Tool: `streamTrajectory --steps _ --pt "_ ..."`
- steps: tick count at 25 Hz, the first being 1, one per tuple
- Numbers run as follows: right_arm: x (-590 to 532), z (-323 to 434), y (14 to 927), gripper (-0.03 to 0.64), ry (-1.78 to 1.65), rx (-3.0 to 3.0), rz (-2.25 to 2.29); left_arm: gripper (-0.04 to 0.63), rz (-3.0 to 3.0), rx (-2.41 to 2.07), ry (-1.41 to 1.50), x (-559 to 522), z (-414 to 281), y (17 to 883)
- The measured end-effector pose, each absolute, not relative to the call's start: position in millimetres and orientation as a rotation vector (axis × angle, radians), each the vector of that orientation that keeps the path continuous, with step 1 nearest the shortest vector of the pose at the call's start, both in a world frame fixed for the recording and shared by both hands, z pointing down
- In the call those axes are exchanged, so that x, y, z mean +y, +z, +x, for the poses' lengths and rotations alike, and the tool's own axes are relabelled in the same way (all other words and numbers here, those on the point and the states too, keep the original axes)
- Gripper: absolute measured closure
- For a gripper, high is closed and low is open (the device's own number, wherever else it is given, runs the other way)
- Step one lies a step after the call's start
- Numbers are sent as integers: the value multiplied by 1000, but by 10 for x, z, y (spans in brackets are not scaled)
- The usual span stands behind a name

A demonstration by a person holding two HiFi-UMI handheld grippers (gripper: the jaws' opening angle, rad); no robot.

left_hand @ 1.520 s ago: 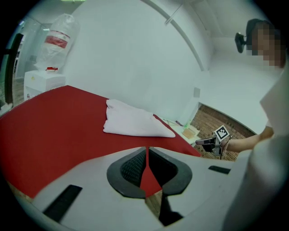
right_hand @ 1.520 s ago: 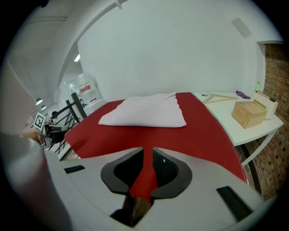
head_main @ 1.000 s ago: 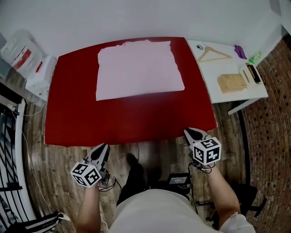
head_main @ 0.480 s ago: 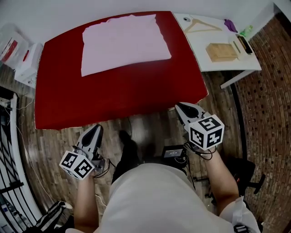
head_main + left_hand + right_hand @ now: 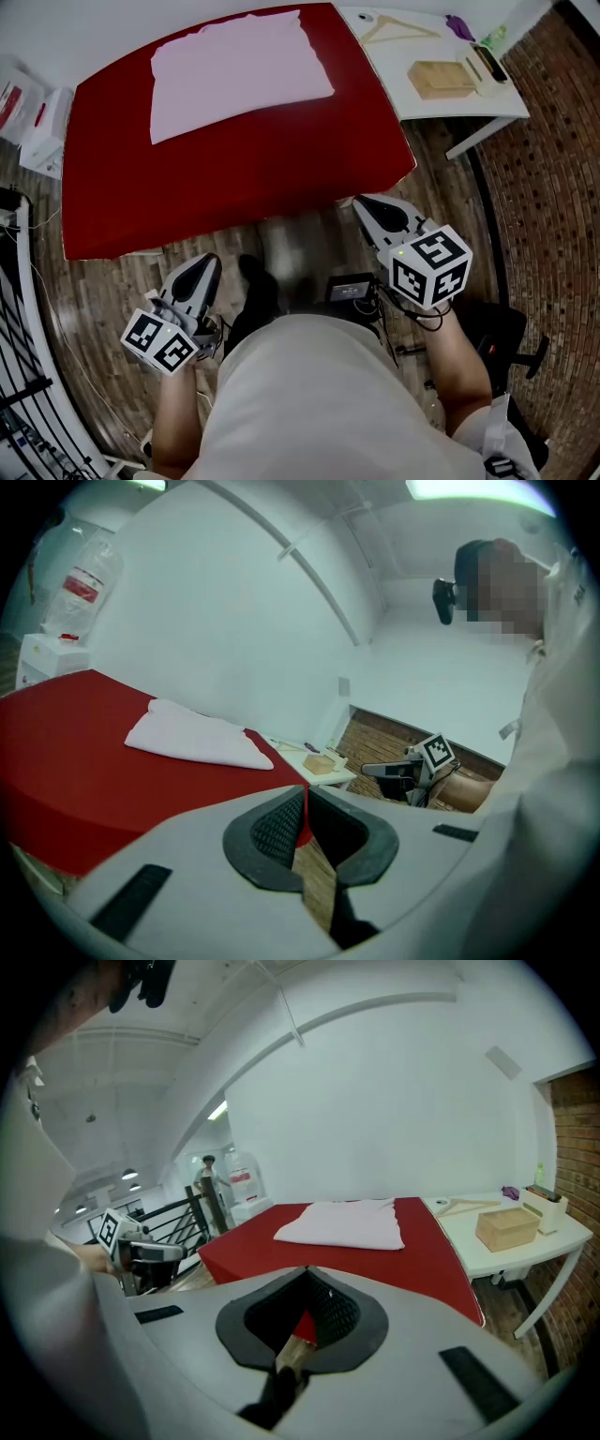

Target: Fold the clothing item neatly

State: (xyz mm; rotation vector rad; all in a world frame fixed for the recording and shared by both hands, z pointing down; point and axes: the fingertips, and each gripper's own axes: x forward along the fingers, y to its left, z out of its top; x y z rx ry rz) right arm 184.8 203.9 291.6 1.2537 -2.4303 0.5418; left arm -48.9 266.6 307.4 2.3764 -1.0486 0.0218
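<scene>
Both sets of pads meet on nothing: left gripper shut, right gripper jaws just been closing, empty. Pink garment lies flat at the red table's far side, well apart. Risk: arriving with jaws together would shove and ruck the cloth, not pinch it.

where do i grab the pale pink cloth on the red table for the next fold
Take the cloth by its two near corners, one per gripper, low from the person's side of the red table. It lies flat, a rough rectangle with a straight near edge, so those corners should pinch easily. The left gripper and right gripper are shut and must open first.
</scene>
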Motion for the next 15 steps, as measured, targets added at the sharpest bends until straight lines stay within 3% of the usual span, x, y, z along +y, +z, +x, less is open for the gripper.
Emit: streamTrajectory --steps 15 --pt "2191 1796 2759 603 516 -2471 1265 580 2421 -982 29 2862 -267 2994"
